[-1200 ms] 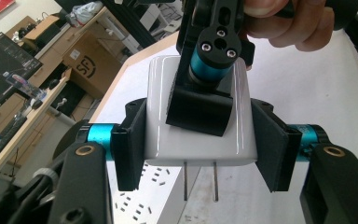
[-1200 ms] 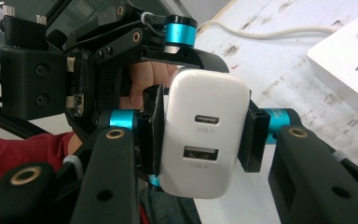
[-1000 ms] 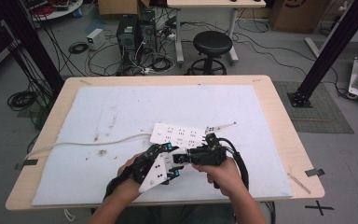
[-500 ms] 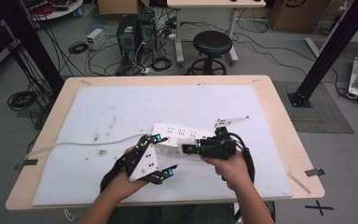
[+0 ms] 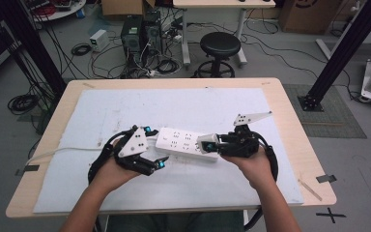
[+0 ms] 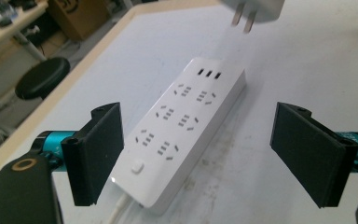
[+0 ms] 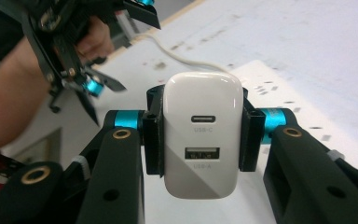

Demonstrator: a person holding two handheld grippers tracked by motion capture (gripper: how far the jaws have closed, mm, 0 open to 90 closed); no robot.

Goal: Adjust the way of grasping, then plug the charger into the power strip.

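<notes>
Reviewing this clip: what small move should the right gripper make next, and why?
Probably lower the charger prongs-first into a socket. The right gripper is shut on it, its prongs hang just above the power strip, not yet inserted, while the open left gripper straddles the strip's switch end.

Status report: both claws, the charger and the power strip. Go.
Right claw shut on USB charger, held above power strip, prongs not yet in. Left claw open, jaws either side of the strip's switch end, not gripping. Nothing blocks the sockets.
</notes>
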